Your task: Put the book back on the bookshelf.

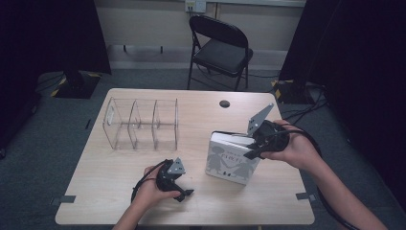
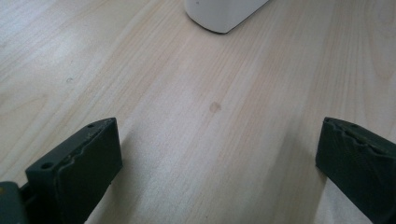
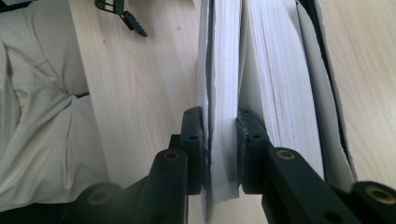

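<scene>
A white book (image 1: 232,162) with grey figures on its cover stands tilted on the table (image 1: 143,201), right of the middle, cover towards the person. My right gripper (image 1: 252,152) is at its upper right edge. In the right gripper view the gripper (image 3: 222,142) is shut on the front cover and a wad of pages (image 3: 224,70), while the rest of the book (image 3: 275,84) fans apart beside it. My left gripper (image 1: 184,193) rests low over the table's front, left of the book. Its jaws stand wide open around bare wood (image 2: 215,140), with a book corner (image 2: 219,16) ahead.
A clear three-compartment organizer (image 1: 141,124) stands on the table's left half. A round cable hole (image 1: 224,103) sits near the far edge. A black folding chair (image 1: 220,45) stands behind the table. The person's pale clothing (image 3: 42,116) is close to the near edge.
</scene>
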`<state>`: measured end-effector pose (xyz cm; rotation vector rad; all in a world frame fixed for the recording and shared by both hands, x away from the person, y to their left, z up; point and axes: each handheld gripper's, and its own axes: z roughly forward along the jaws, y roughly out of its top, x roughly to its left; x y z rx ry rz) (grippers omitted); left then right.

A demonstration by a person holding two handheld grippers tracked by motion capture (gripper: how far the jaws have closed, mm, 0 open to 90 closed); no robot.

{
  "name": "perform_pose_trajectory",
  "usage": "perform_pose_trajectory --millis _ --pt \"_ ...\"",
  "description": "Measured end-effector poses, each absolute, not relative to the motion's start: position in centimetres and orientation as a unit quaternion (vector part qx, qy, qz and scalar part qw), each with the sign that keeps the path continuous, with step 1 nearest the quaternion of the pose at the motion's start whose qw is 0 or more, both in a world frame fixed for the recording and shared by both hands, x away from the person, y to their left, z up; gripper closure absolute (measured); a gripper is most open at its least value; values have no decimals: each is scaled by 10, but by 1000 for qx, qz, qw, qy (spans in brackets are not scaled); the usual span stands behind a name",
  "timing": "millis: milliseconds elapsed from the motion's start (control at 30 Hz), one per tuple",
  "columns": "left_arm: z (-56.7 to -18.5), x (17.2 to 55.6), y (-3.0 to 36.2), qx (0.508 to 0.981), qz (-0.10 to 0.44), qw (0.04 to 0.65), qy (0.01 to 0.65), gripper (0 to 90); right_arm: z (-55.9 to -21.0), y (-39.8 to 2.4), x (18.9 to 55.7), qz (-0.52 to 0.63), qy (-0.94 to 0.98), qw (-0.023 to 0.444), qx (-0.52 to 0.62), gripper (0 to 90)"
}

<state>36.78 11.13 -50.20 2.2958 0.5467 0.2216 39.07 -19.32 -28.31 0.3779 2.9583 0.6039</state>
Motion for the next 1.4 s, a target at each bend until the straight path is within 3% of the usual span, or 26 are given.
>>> perform_pose_trajectory --millis 367,500,567,633,667,733,800,867,1400 --pt "-503 367 107 890 87 385 230 0 -285 -196 391 198 970 73 124 676" --pt "-496 369 104 907 80 342 231 2 -287 -200 394 207 966 75 134 651" --pt "-490 371 102 912 78 326 237 54 -288 -201 394 208 965 76 138 646" --pt "-484 374 102 911 69 328 239 226 -289 -203 395 214 964 78 136 639" --pt "-482 375 103 912 64 328 238 234 -289 -203 395 215 964 78 137 633" --pt "-475 377 101 907 57 336 247 122 -289 -203 395 216 963 78 138 630" --pt "-467 380 99 914 56 325 237 211 -289 -203 395 216 963 77 141 624" --pt "-462 381 97 915 54 321 238 155 -290 -203 396 218 963 78 140 605" --pt "-418 398 75 933 52 280 222 196 -284 -212 394 229 959 77 151 573"
